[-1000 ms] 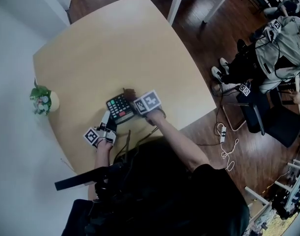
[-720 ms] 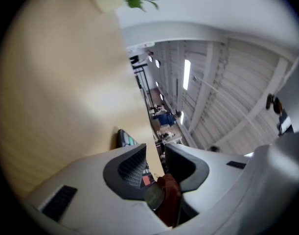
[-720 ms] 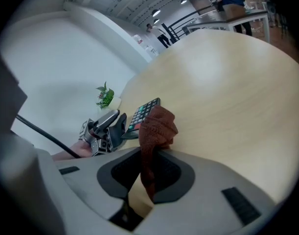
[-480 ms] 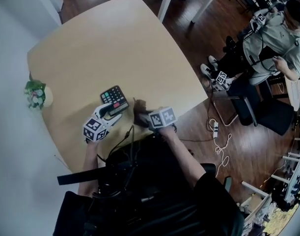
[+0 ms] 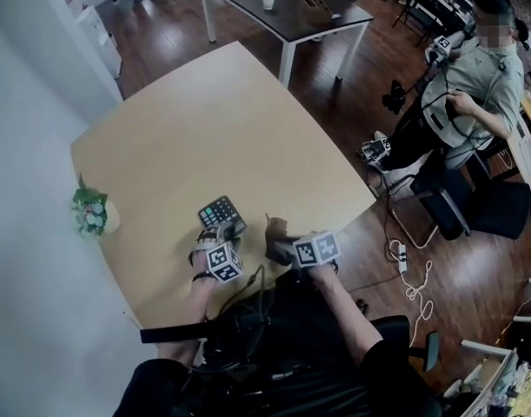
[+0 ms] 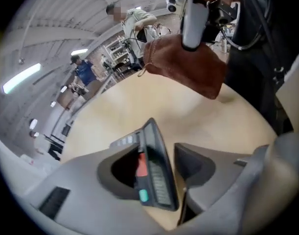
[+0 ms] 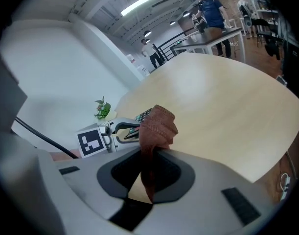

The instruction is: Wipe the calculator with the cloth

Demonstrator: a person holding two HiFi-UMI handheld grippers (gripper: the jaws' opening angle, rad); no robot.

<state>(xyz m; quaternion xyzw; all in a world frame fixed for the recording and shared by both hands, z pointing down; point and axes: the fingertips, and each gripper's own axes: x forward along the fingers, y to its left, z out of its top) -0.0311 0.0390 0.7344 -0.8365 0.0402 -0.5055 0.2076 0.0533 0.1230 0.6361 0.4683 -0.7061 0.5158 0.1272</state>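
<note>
Judged as a pause between wiping passes, not a stroke in progress.

Left gripper (image 6: 164, 146): released, jaws just been opening, standing apart round the calculator (image 5: 220, 213). Shows a clear gap at one pad in the left gripper view, so no clamping force on the body.

Right gripper (image 7: 150, 156): clenched on the cloth (image 7: 157, 125). Carries it bunched and raised, clear of the surface (image 5: 204, 129) and just beside the calculator, not touching it.

Next move, as a judgement:
- Bring the right gripper across until the cloth hangs over the key face.
- Lower until the fabric makes contact, then draw along the length of the body.
- Steady the near end with the left gripper, or withdraw it fully, to keep the light casing from sliding under the stroke.
- Keep the cloth clamped throughout.

Calculator, condition and place:
- Sits on the surface near the front edge, directly ahead of the left gripper.
- Dark, flat slab with rows of pale keys, plus one red and one green key.
- Appears edge-on in the left gripper view; cannot tell whether flat or slightly tilted.
- Shows no visible dirt at this range.
</note>
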